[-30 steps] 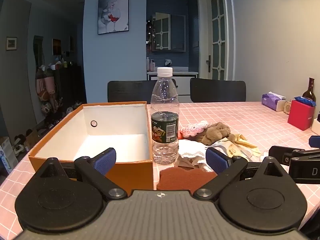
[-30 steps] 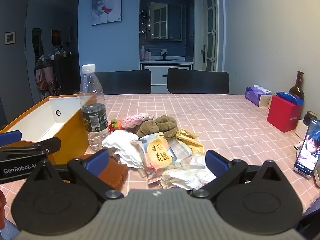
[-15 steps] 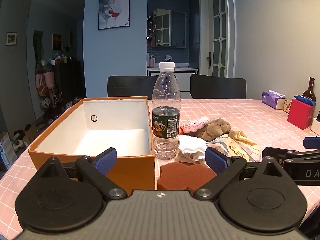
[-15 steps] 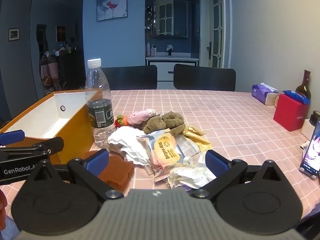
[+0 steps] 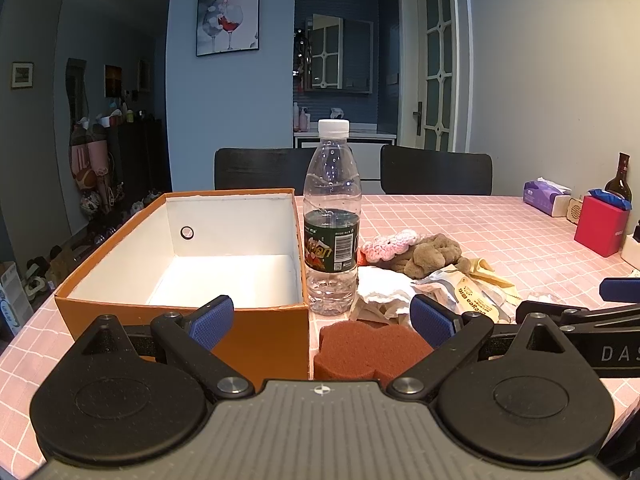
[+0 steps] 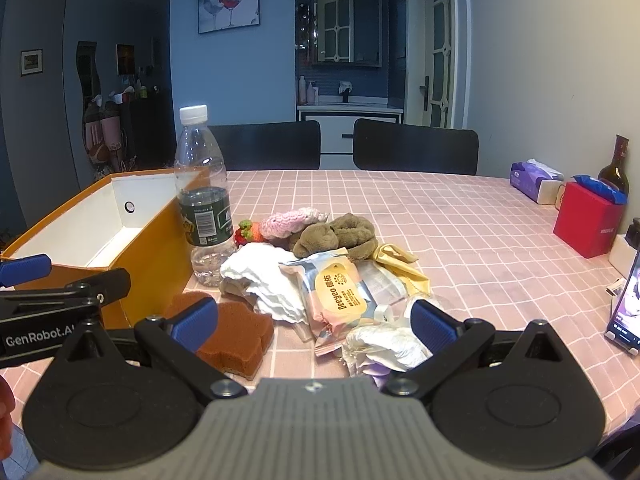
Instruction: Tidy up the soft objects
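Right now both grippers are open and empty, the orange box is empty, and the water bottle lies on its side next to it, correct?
Not quite: the bottle stands upright, cap on, beside the box, as the left wrist view shows. Both grippers, left and right, are open and empty, and the box is empty.

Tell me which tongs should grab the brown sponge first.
Left, probably. The brown sponge lies between the open left tongs, beside the orange box. The right tongs face the wrappers instead.

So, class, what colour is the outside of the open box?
Orange outside, white inside: the box, clearest in the left wrist view.
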Motion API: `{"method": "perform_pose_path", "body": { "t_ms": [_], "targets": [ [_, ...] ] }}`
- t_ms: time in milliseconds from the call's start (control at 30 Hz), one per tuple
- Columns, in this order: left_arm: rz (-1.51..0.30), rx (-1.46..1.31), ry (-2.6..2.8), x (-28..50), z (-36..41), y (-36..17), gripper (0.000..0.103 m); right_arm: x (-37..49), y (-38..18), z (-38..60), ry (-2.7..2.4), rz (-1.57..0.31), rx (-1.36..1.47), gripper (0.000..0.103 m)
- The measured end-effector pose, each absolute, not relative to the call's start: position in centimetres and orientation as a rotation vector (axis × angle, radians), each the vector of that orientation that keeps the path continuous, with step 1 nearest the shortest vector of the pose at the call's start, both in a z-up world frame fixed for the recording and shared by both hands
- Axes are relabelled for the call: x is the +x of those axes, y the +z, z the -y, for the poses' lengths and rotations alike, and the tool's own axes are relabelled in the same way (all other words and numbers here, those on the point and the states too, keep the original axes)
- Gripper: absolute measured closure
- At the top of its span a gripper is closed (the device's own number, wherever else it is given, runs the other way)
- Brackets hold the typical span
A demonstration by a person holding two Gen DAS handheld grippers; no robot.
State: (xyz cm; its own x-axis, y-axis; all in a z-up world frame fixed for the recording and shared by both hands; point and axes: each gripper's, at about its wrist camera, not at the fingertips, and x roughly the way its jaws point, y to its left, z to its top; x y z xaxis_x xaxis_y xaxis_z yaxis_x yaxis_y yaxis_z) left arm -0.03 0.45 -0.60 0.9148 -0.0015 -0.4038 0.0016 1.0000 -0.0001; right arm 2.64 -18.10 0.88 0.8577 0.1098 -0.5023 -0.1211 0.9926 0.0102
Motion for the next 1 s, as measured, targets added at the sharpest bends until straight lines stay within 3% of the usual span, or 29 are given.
{"method": "perform_pose_path", "body": {
  "t_ms": [1000],
  "targets": [
    [-0.421,-0.006,0.000,0.11,-0.43,-0.58,0.000,3.04,0.55,18.43,0.123,-0.551,-0.010,0.003]
  ]
}}
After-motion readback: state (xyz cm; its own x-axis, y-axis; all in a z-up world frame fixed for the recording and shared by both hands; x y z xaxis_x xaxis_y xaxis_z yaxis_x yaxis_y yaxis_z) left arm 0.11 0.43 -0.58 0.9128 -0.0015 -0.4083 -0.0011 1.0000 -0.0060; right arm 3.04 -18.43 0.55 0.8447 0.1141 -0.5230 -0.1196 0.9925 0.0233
